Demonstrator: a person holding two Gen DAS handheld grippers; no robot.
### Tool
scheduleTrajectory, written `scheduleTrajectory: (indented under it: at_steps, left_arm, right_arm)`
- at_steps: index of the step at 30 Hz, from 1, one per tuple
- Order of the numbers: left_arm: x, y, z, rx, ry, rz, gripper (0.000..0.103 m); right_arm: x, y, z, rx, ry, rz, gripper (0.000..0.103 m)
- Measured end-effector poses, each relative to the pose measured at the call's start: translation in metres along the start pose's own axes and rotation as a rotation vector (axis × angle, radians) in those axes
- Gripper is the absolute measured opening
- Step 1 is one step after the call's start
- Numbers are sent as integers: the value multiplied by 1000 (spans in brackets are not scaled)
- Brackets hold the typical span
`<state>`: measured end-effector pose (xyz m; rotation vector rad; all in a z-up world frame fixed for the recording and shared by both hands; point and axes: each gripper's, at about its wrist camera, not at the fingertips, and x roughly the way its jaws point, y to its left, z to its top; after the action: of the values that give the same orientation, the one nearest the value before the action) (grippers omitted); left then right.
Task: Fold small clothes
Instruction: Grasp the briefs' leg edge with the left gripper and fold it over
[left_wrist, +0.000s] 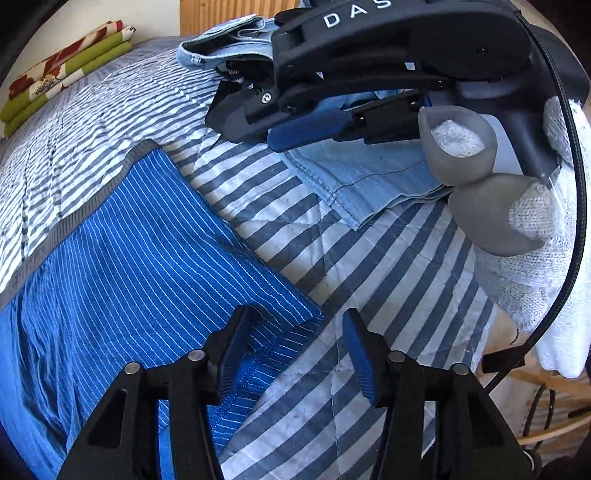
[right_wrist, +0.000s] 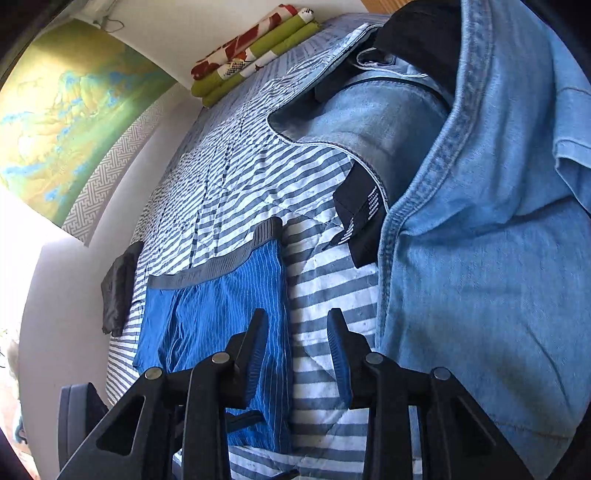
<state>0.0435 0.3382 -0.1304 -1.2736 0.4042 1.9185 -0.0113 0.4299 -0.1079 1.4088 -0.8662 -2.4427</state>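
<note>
Nearby, denim shirt (right_wrist: 480, 221) crowds blue boxers (left_wrist: 129, 240); both tongs (left_wrist: 291, 354) (right_wrist: 295, 350) agape, empty.

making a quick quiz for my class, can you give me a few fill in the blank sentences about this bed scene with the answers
1. The blue underwear has thin ____ pinstripes.
2. Its waistband is coloured ____.
3. Both the left gripper and the right gripper have their jaws ____.
4. The denim shirt lies on a ____ bedcover.

Answers: white; grey; open; striped
</note>
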Motion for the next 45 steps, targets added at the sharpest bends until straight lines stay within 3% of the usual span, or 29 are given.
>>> scheduleTrajectory:
  at_steps: [1,2,4,8,15,16,17,18,23,27,34,40,45]
  left_arm:
    - [1,3,0,-14,-6,3,22]
    - [-1,8,-2,-28,-12,-7,13]
    - [-5,16,-4,-73,-27,-48,5]
    - [-19,29,-9,-127,-61,-90,5]
    - [-42,37,-12,-163,-119,-127,5]
    - [-47,39,-13,-172,-129,-135,5]
    - [-52,43,-14,-180,-139,-140,5]
    - [-58,48,-15,-189,-150,-146,5]
    - [-93,80,-33,-272,-217,-164,4]
    - [-130,113,-65,-349,-273,-149,4]
    - [-183,190,-143,-519,-357,-88,4]
    - [-213,246,-210,-652,-399,-50,4]
    - [-212,290,-256,-741,-401,-31,4]
  right_arm:
    - [5,1,3,-6,7,-2,30]
    - [11,3,7,-11,12,-5,30]
    - [23,7,13,-17,23,-8,31]
    - [49,13,26,-10,32,-11,36]
    - [88,12,45,104,44,4,36]
    - [90,12,47,121,41,1,32]
    - [90,13,49,127,34,-1,17]
    - [90,16,50,124,36,-8,11]
    - [79,46,57,71,-4,-50,6]
    - [71,81,62,45,-41,-52,5]
    - [76,175,60,-117,-66,-74,5]
    - [126,265,42,-253,-25,-109,5]
    - [184,314,23,-314,40,-156,5]
